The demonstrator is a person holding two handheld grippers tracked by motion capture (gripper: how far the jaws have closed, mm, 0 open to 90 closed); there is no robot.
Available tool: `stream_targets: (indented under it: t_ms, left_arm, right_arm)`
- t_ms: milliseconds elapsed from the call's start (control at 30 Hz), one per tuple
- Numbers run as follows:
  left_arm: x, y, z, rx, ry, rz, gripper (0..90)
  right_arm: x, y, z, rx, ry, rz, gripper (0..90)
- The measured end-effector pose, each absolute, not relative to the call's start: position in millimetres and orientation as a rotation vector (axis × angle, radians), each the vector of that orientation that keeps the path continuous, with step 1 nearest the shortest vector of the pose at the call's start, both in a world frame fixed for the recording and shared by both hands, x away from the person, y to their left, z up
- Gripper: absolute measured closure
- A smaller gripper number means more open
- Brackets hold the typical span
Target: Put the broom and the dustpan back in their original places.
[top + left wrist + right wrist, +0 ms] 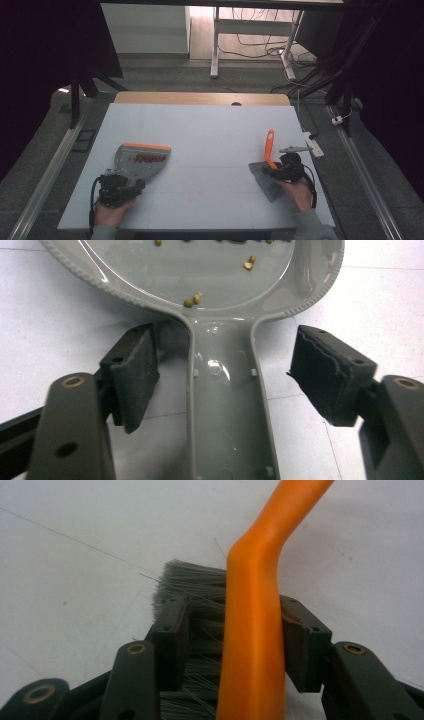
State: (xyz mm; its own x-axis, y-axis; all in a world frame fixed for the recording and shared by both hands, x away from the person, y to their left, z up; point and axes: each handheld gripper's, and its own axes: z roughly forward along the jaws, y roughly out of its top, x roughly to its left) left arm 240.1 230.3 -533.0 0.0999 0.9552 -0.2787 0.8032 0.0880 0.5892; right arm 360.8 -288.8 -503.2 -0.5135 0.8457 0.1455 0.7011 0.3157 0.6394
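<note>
Your left gripper (pixel 225 385) stands released, pads clear on both sides of the dustpan (pixel 225 405) handle; the pan lies flat on the table (pixel 55 325) with swept beans (pixel 192 300) in its bowl. Nudge that handle and the beans likely scatter. Your right gripper (pixel 232 635) is also let go, jaws straddling the brush (pixel 255 620), its orange handle near the right pad. Withdraw crookedly and a pad may snag and drag it.
</note>
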Motion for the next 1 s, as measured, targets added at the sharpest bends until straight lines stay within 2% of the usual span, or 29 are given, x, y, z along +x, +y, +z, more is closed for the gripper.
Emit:
stream_targets:
  t_ms: [333,567,1000]
  left_arm:
    - [238.2,232.1,-530.9,1.746,1.718,0.3,22.9]
    - [233.4,234.3,-526.3,1.756,1.695,0.326,20.6]
    - [221.7,236.9,-508.5,1.796,1.597,0.413,19.9]
  right_arm:
    - [364.4,-290.2,-506.2,1.443,2.363,0.931,46.3]
    - [362.9,-290.8,-503.9,1.421,2.342,0.911,48.4]
    - [348.1,-283.5,-490.2,1.162,2.37,0.978,50.2]
